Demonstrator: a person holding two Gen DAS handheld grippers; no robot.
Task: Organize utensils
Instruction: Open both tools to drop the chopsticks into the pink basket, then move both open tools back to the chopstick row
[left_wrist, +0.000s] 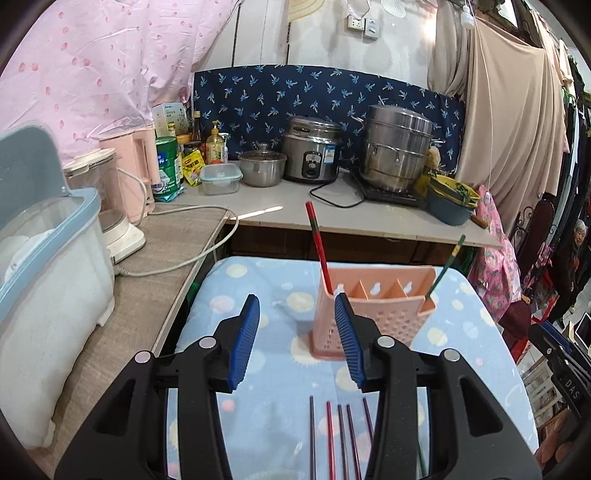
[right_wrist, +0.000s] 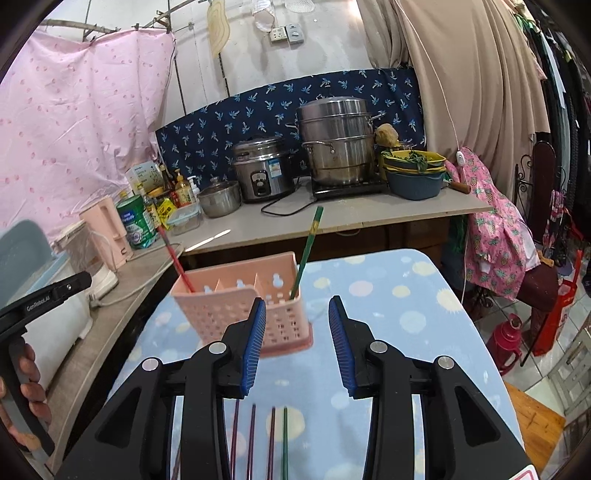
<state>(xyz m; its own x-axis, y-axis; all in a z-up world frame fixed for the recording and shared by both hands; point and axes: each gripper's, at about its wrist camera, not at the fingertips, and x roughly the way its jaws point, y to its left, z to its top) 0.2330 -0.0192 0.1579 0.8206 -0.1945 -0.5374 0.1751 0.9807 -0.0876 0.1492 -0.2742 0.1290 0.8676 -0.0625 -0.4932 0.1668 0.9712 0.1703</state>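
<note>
Both grippers, left (left_wrist: 297, 317) and right (right_wrist: 297, 319), gape empty above the dotted blue tablecloth (left_wrist: 461, 332); cluttered kitchen counter (left_wrist: 295, 214) behind

One pink utensil holder (left_wrist: 373, 314) stands on the cloth-covered table (left_wrist: 461, 332), divided into four compartments as far as the left wrist view shows; two chopsticks stand in it, one red chopstick (left_wrist: 318, 243) and one green chopstick (left_wrist: 445, 267); five loose chopsticks (left_wrist: 341, 435) lie on the cloth in the left wrist view, four showing in the right; two grippers, left gripper (left_wrist: 297, 339) and right gripper (right_wrist: 297, 343); behind, one rice cooker (left_wrist: 314, 151); one stacked steamer pot (left_wrist: 397, 147); one small lidded pot (left_wrist: 262, 166).
</note>
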